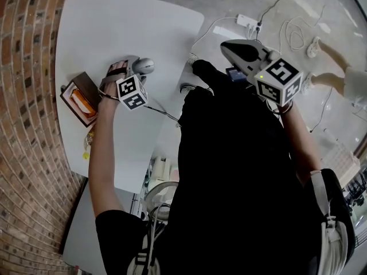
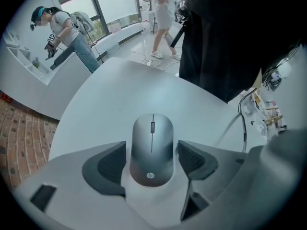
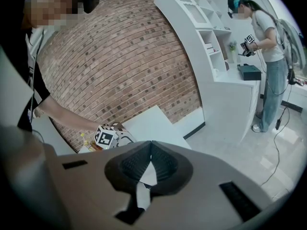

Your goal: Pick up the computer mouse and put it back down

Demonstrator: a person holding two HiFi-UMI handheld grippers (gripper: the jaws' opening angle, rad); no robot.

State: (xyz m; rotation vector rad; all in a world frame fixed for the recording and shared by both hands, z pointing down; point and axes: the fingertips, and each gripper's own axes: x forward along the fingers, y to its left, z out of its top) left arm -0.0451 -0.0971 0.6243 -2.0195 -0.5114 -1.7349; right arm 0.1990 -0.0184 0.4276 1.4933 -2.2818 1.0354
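The computer mouse [image 2: 152, 147] lies flat on the white tabletop [image 2: 120, 87], scroll wheel pointing away, between the left gripper's fingers [image 2: 108, 164]. The fingers stand apart, with a thin strip of tabletop showing on each side of the mouse, so neither pad presses it. The head view cannot show that gap. There the left gripper [image 1: 133, 74] sits low on the tabletop with the mouse at its tip, and a small open box [image 1: 79, 99] holding something orange lies just beside the hand. The right gripper [image 1: 246, 51] is held off the tabletop over the floor. Its own view shows its fingers [image 3: 165, 163] pressed together, gripping nothing, and aimed toward a brick wall [image 3: 120, 56].
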